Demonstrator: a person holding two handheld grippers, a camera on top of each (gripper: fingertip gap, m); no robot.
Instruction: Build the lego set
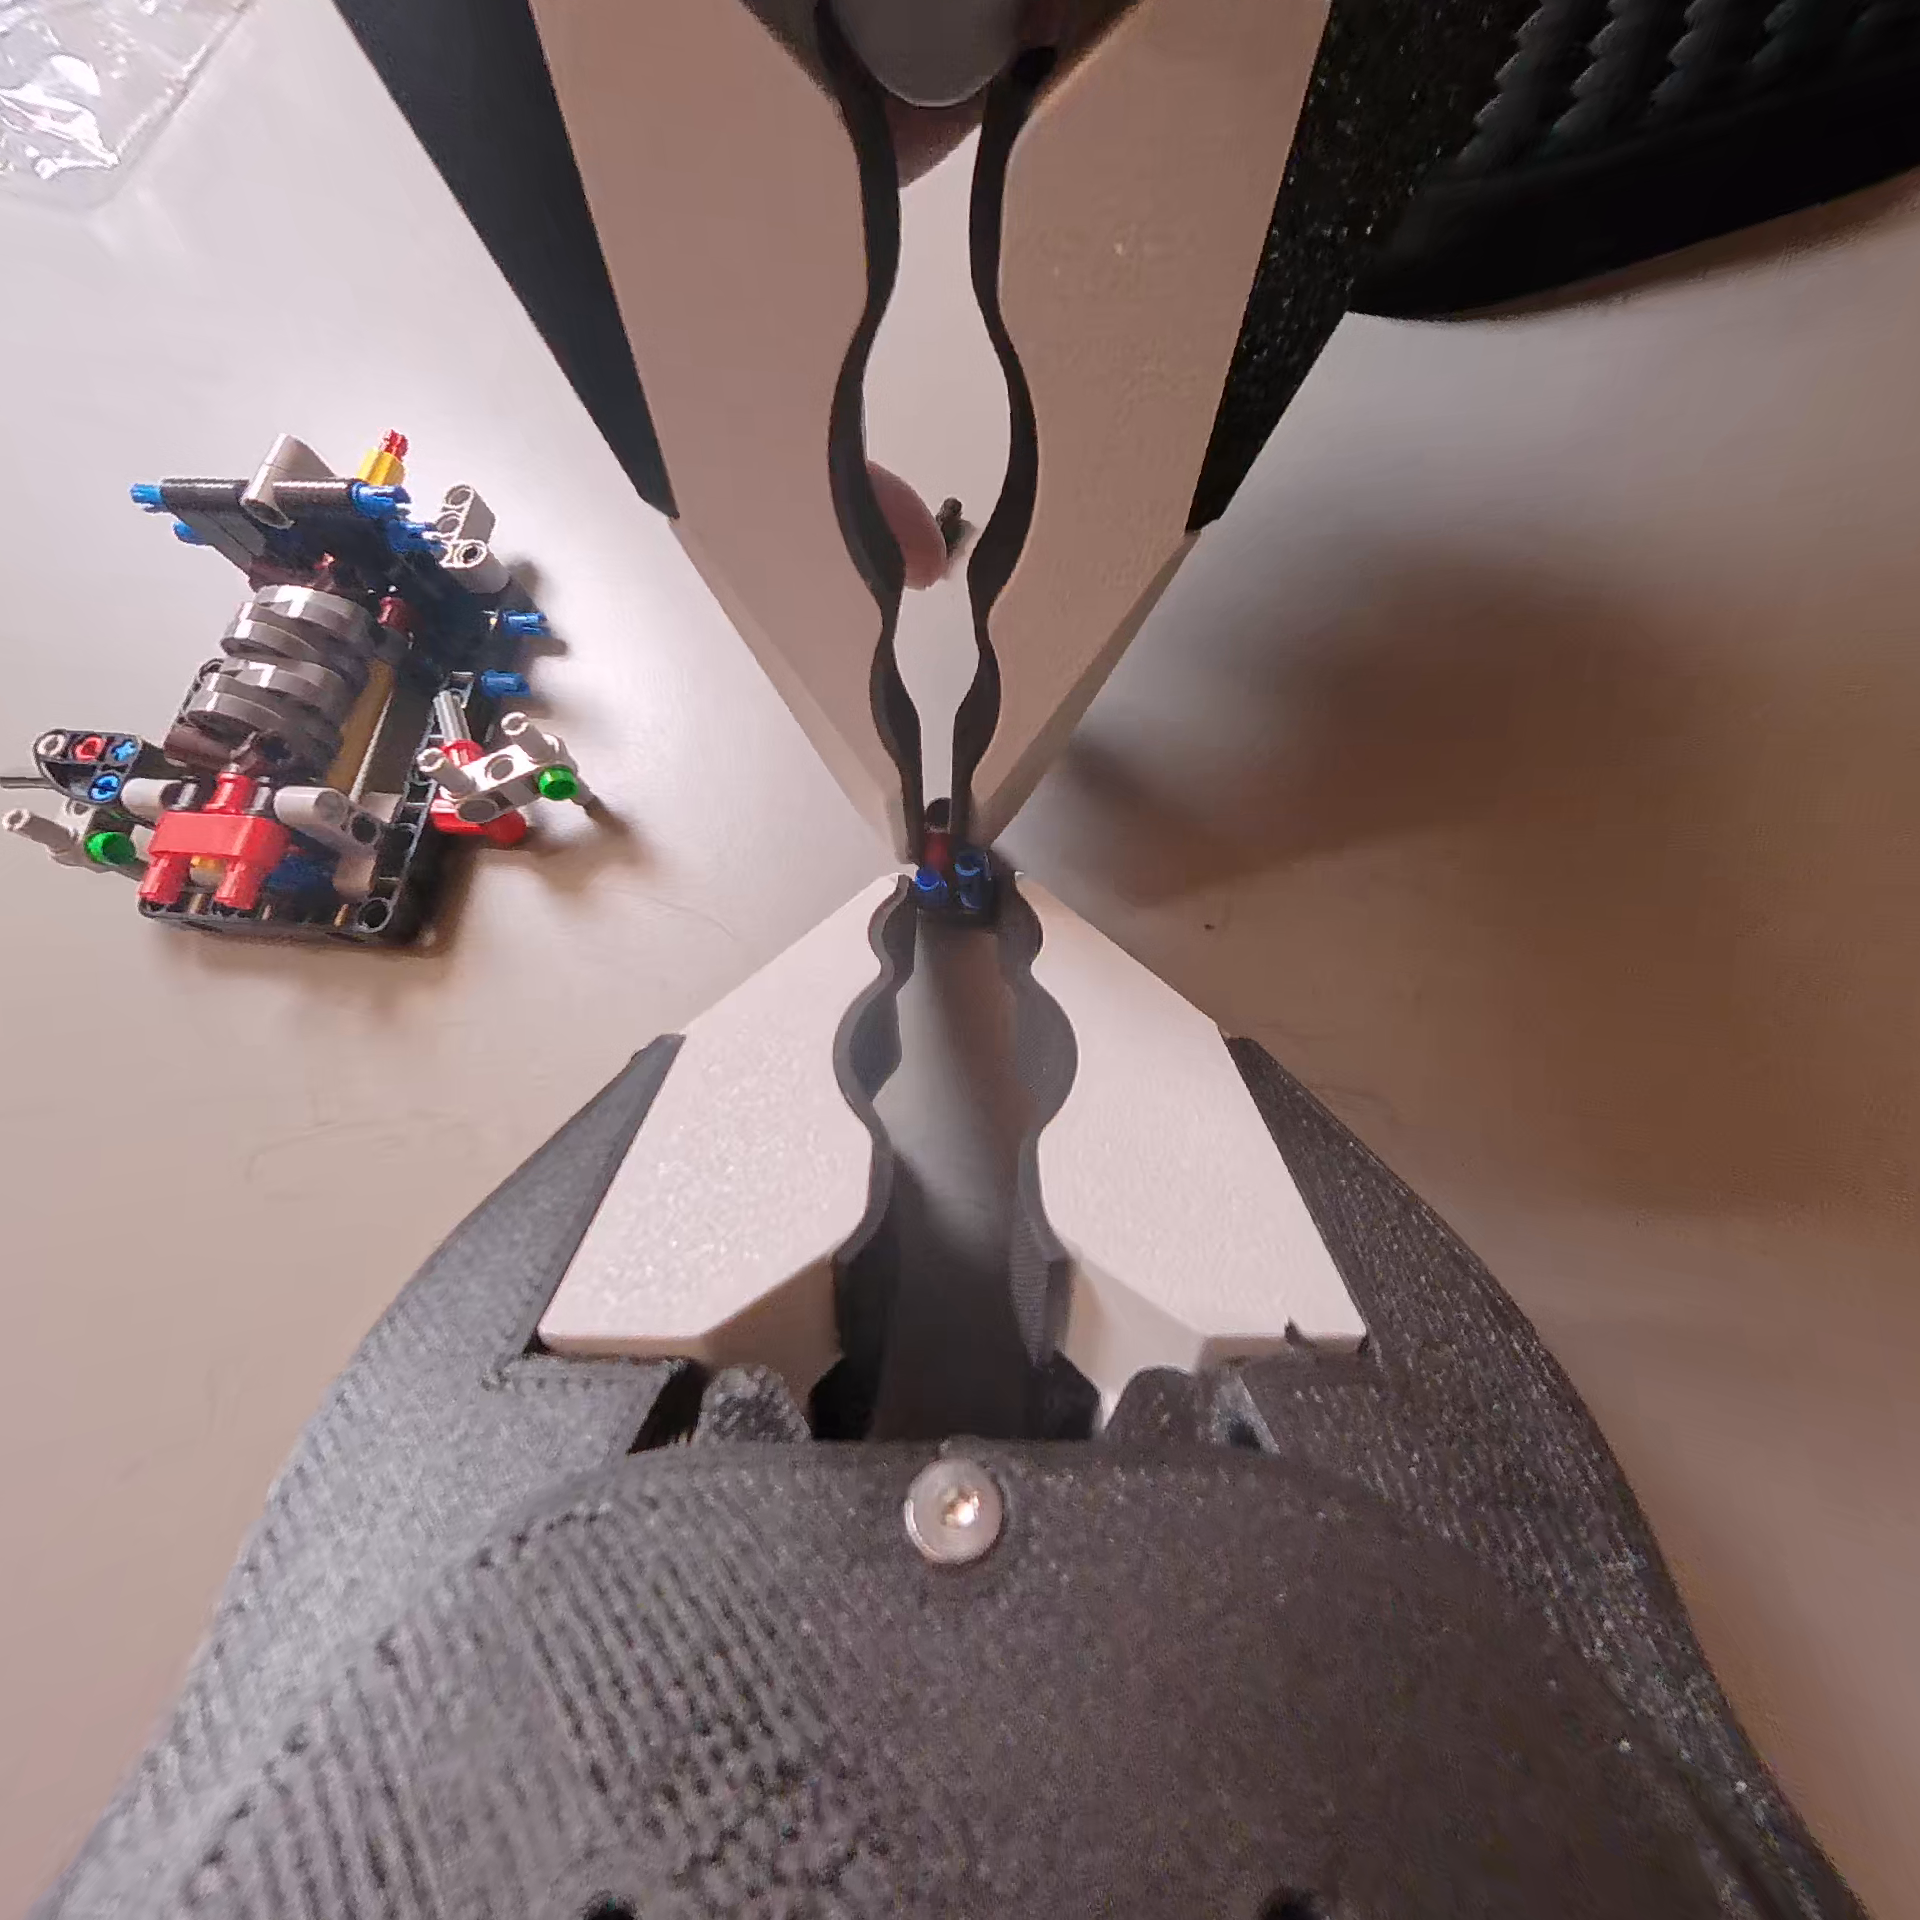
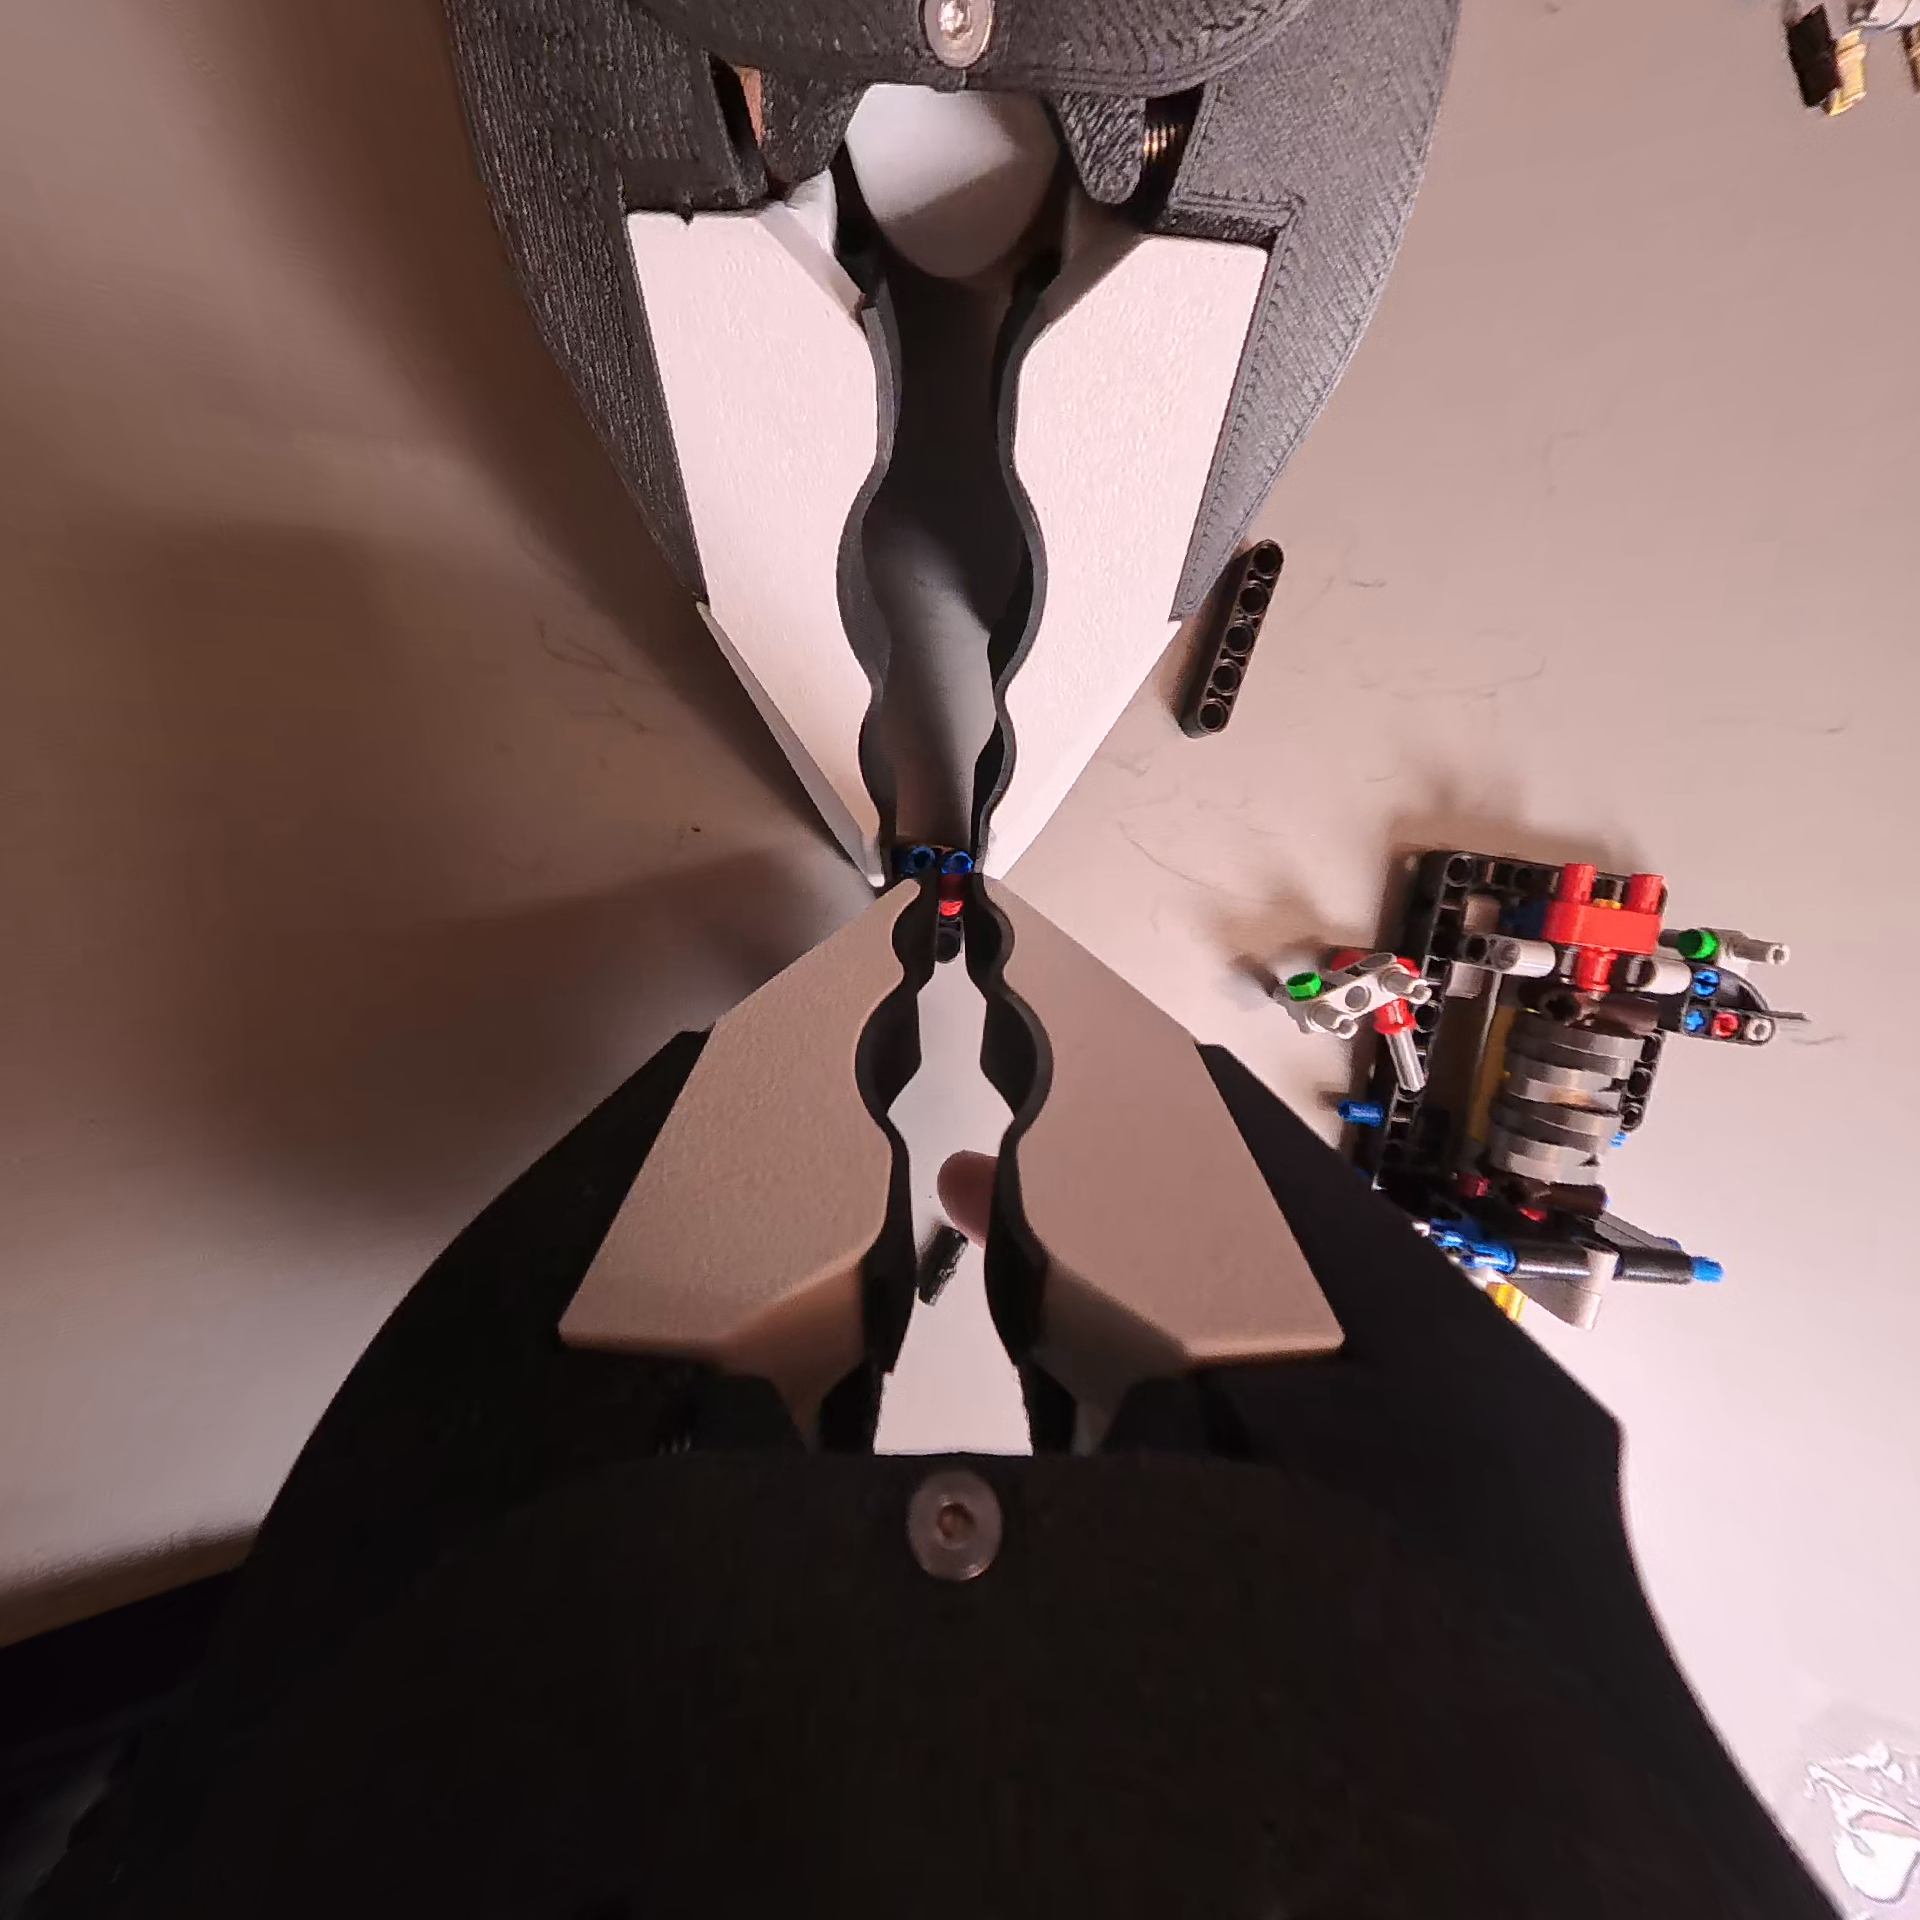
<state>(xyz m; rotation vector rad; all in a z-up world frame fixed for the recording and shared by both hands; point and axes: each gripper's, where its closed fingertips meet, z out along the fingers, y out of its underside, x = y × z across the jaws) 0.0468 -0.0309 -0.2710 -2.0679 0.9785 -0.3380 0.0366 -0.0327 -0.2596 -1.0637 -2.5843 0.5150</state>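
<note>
Grippers: two (image 1: 954,902) (image 2: 943,914); model: one (image 1: 312,717).

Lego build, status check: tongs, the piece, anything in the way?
Left tongs and right tongs tip to tip, both shut on small black piece with blue and red pins. Main assembly aside on table. Loose black beam clear of the work.

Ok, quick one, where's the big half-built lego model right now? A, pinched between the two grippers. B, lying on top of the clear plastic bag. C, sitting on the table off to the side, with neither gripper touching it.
C: the half-built model rests on the table apart from both grippers, while the left gripper and right gripper meet tip to tip on a small black piece with blue and red pins.
</note>
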